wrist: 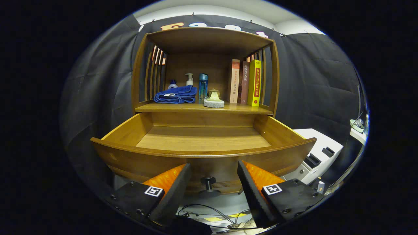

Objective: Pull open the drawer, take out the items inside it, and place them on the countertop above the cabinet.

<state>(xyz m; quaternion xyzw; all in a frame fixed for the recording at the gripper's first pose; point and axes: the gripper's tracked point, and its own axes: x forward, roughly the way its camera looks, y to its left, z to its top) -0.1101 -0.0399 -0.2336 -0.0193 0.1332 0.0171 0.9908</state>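
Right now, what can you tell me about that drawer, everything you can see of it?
The drawer looks like warm brown wood, with a curved front panel and a small dark round knob. It is pulled well out beneath the shelf holding a towel, bottles and books. Its visible floor is bare. The gripper is open, its fingers either side of the knob without touching it.

Wooden countertop (183,107), blue towel (176,94), bottles (202,86), books (245,83)

The claw (214,182) has 2 ribbed fingers on black screwed blocks, each bearing 1 square black-and-white marker.
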